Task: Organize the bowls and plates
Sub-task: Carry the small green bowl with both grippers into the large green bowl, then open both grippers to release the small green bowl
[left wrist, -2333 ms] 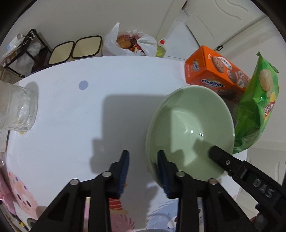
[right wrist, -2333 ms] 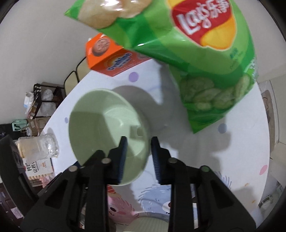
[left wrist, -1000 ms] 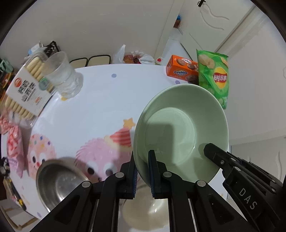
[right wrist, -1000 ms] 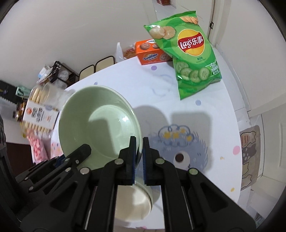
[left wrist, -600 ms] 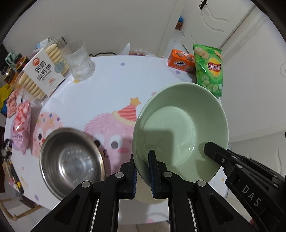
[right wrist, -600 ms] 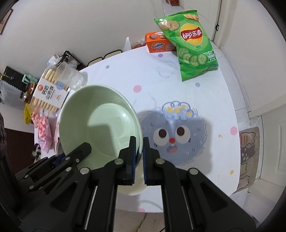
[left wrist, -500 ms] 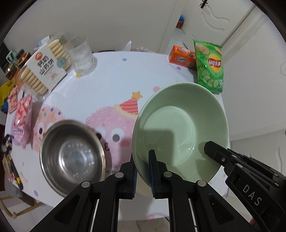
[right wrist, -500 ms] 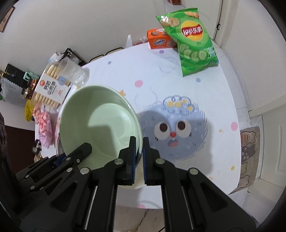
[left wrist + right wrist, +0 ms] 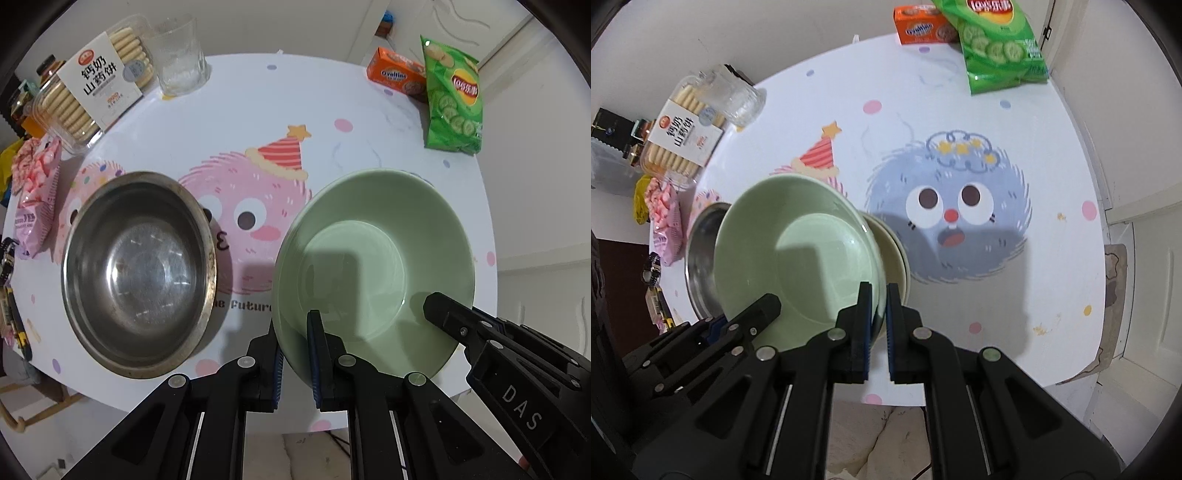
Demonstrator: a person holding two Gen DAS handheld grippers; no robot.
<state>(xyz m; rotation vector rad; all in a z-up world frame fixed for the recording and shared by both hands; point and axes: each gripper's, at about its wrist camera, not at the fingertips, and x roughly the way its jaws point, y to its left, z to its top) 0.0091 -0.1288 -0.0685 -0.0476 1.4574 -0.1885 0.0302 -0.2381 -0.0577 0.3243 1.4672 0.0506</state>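
A pale green bowl (image 9: 373,266) hangs tilted above the white cartoon-printed table (image 9: 258,110), held by both grippers. My left gripper (image 9: 295,332) is shut on its near-left rim, and one finger of the right gripper (image 9: 443,310) clamps the opposite rim. In the right wrist view my right gripper (image 9: 878,295) is shut on the green bowl's (image 9: 798,254) right rim. A cream bowl (image 9: 895,258) peeks out from under that rim. A steel bowl (image 9: 136,269) sits on the table just to the left, and the green bowl partly covers the steel bowl (image 9: 696,266) in the right wrist view.
A biscuit tray (image 9: 88,88) and a glass (image 9: 181,59) stand at the far left. An orange Ovaltine box (image 9: 395,74) and a green chips bag (image 9: 454,99) lie at the far right. A pink snack packet (image 9: 33,192) sits at the left edge. The table's near edge (image 9: 997,391) lies just below the bowls.
Both grippers shut on the green bowl's rim, lifted it from beside the chips bag and carried it toward the table's near side. It now hangs lower, beside the steel bowl and over the cream bowl.
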